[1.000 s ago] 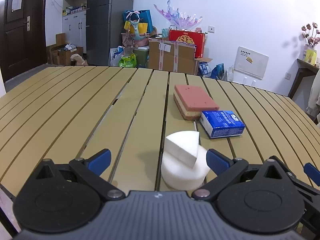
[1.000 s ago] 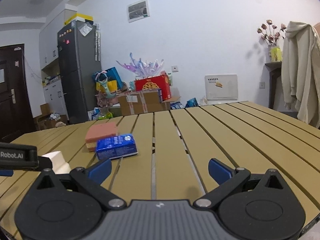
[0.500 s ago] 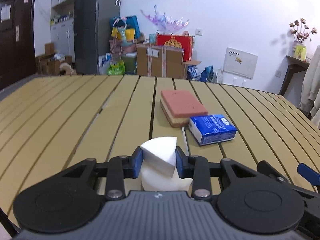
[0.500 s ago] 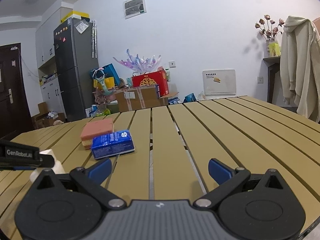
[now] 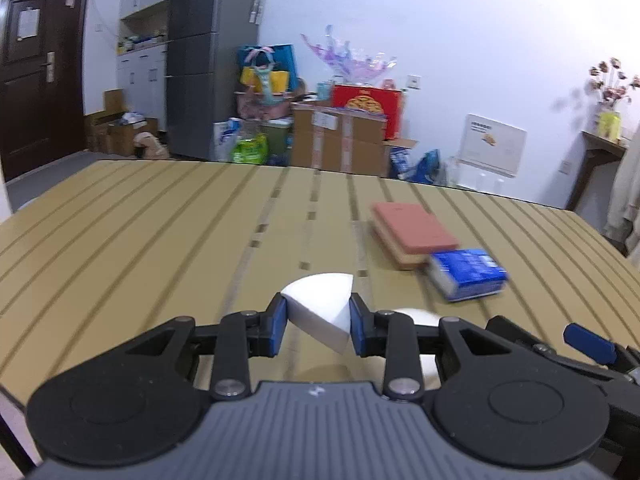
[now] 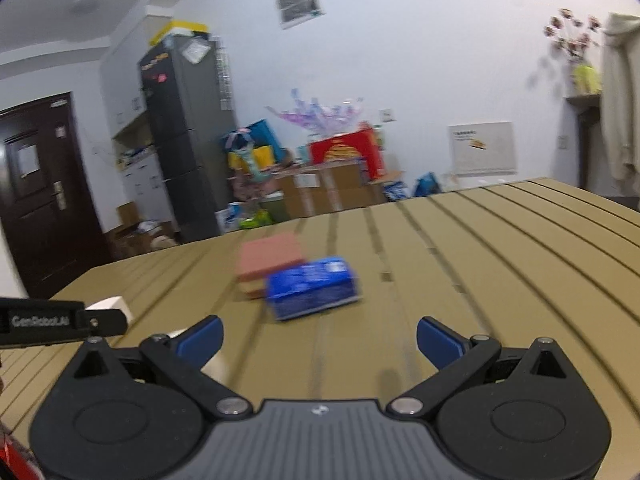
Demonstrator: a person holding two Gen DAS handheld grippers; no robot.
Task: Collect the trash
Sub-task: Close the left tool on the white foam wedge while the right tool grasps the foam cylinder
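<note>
White foam wedge (image 5: 320, 304) pinched between left tongs (image 5: 318, 322), right tongs (image 6: 318, 338) spread, empty.

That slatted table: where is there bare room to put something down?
The table is bare left of the pink sponge, out to its far edge, and right of the blue packet in the right view. It is crowded where sponge, packet, the white foam wedge and the round foam piece cluster.

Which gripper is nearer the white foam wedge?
Left. The left gripper is shut on the white foam wedge; the right gripper is open, off to the wedge's right, pointing toward the blue packet.
</note>
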